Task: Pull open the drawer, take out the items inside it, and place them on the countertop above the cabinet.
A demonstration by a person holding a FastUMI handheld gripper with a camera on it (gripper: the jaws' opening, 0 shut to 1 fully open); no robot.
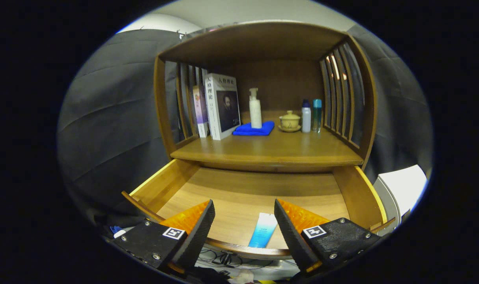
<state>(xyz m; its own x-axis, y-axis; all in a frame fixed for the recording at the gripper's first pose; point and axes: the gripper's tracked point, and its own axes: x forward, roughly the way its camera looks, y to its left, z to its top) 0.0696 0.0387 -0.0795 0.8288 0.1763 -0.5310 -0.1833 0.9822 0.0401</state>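
The warm brown wooden cabinet (263,43) has a paler, honey-toned pulled-out wooden drawer (247,189) with fine straight grain. In it lies a flat tube fading from white to sky blue (262,230), between the spread fingers of the claw (244,209). On the brown worktop (271,152) stand a white-spined book with a dark portrait cover (222,105), a white pump bottle (255,108) on a folded royal-blue cloth (254,129), a pale yellow lidded cup (289,120), a white bottle with a dark blue cap (306,115) and a teal bottle (317,114).
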